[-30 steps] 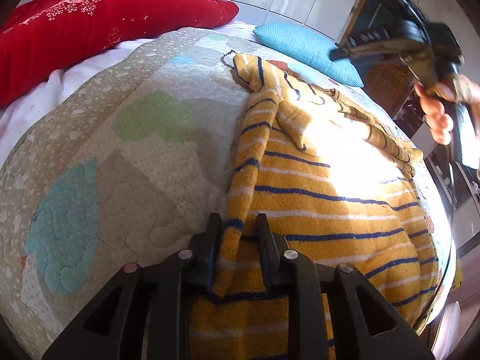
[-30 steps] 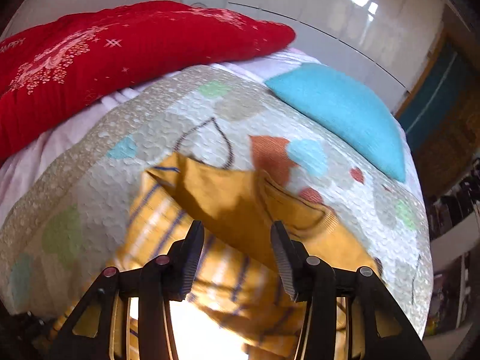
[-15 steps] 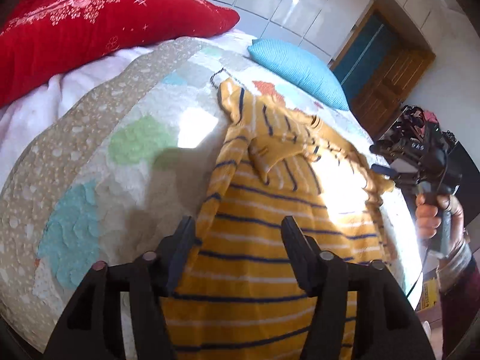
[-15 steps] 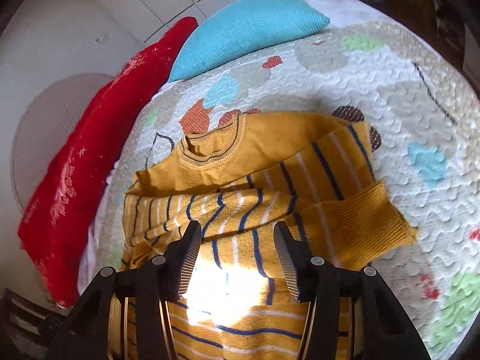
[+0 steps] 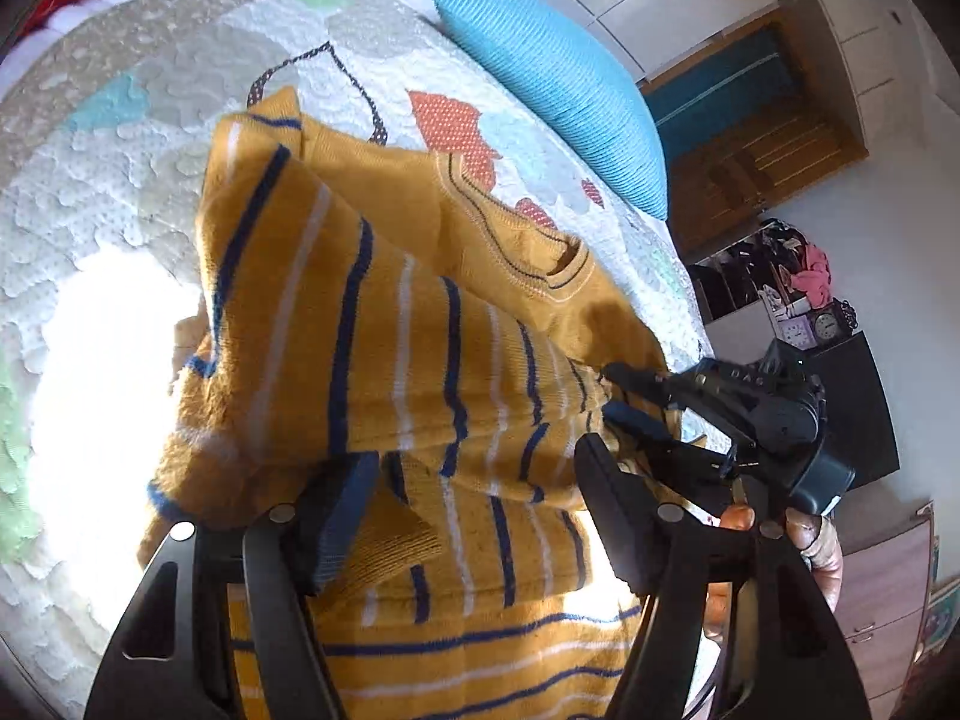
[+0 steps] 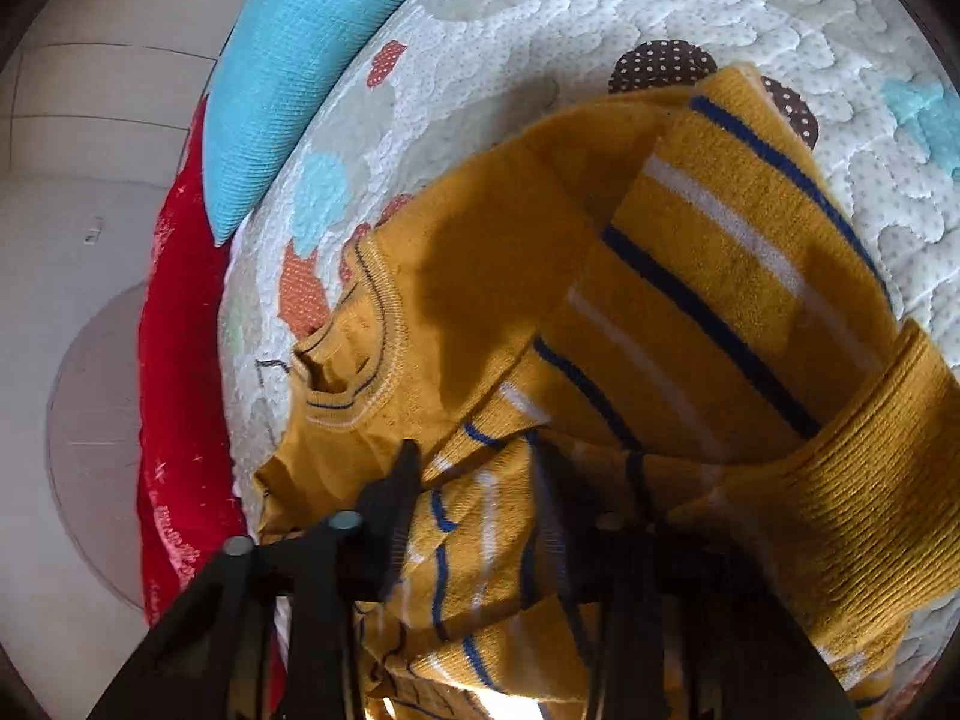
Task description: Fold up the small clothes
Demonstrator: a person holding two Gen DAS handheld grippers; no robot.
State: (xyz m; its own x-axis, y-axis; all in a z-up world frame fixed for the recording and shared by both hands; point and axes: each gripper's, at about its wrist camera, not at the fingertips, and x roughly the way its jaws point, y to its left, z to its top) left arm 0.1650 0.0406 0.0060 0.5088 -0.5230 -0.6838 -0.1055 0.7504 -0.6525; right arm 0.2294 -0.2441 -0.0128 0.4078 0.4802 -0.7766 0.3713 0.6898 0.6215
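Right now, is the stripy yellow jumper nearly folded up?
Not yet. Done: both sleeves lie across the yellow sweater. In hand: the right gripper is pinching its side, while the left gripper hovers open. Left: fold the body; the collar and hem lie apart on the quilt.

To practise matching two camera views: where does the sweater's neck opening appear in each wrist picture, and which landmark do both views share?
Left wrist view: the neck opening of the yellow striped sweater lies right of centre, in the upper half, below the blue pillow.
Right wrist view: the neck opening lies left of centre, at mid height.
Shared landmark: the blue pillow, at the top left here.
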